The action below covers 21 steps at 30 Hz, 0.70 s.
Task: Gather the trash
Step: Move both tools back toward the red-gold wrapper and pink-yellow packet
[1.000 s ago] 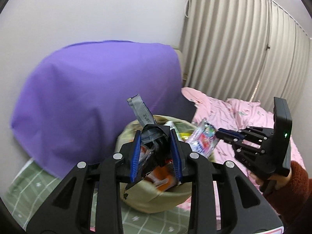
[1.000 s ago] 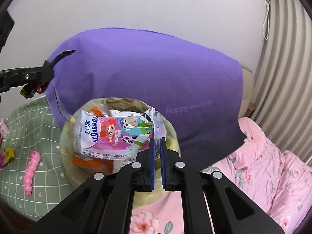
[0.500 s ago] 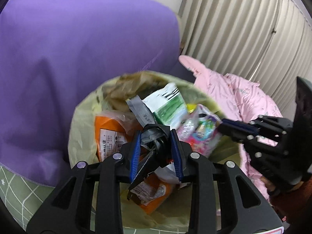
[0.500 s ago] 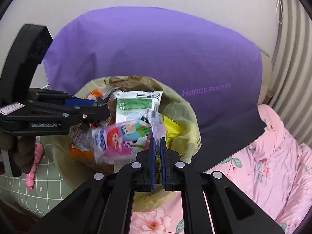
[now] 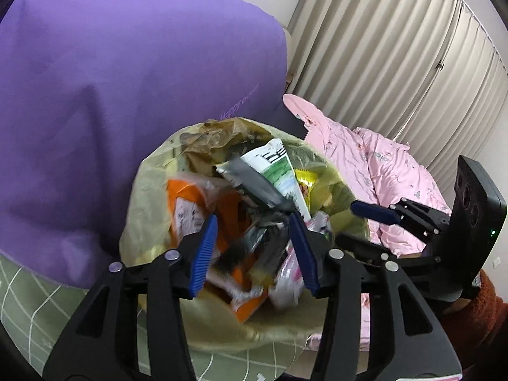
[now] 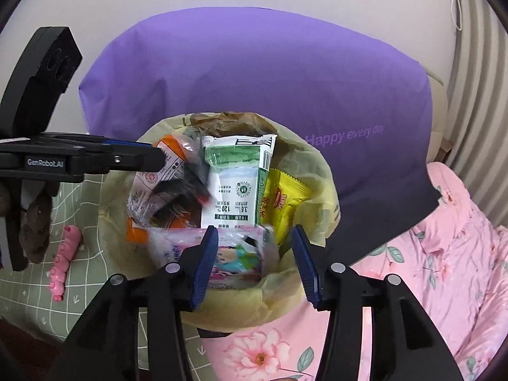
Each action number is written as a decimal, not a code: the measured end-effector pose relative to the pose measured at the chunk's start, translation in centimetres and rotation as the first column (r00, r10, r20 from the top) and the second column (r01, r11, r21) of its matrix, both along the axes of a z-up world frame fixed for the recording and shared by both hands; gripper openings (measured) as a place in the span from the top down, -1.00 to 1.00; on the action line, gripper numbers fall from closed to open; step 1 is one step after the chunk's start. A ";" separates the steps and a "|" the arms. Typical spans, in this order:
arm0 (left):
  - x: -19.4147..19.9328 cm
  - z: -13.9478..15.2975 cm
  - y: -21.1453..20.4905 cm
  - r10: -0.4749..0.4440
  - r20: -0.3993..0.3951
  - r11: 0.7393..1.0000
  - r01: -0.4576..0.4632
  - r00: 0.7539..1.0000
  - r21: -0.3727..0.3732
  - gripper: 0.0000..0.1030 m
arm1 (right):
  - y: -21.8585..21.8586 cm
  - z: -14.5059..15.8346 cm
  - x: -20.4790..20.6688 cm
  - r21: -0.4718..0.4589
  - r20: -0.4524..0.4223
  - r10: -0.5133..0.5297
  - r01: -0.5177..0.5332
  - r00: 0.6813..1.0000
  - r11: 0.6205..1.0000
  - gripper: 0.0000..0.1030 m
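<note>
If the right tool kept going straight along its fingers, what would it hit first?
Most likely the cartoon-printed tissue pack lying on top of the trash in the yellow-lined bin. The right tool is opening, its fingers clear of the pack. Depth is hard to judge through the fisheye.

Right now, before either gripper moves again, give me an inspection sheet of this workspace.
Surface: green checked cover on the left, pink floral bedding on the right.
Job's things: trash bin lined with a yellowish bag, holding a white-green pouch, yellow wrapper, orange packet, tissue pack and a dark wrapper, blurred.
Clutter: pink toy on the green cover.
Grippers: left gripper and right gripper both over the bin, jaws opening, pads clear of the trash.
Cables: nothing seen.
Surroundings: purple cloth behind the bin, curtain, white wall.
</note>
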<state>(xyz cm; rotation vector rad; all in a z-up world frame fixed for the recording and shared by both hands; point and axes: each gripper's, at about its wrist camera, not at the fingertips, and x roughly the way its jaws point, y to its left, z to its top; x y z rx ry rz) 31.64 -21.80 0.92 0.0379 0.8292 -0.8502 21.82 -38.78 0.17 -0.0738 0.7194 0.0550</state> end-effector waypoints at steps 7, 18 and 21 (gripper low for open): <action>-2.2 1.3 4.2 0.070 0.050 0.997 -0.068 0.996 -0.038 0.05 | 1.1 1.2 -1.4 -0.009 0.038 -0.028 0.029 0.999 1.000 0.10; -6.9 1.8 16.6 0.374 0.159 0.927 -0.371 0.914 -0.049 0.02 | 7.8 2.5 -1.3 0.050 0.126 0.051 -0.057 0.991 0.997 -0.08; -8.4 1.3 22.8 0.482 0.164 0.875 -0.484 0.861 -0.032 0.02 | 10.7 2.1 -0.7 0.093 0.137 0.109 -0.123 0.985 0.988 -0.11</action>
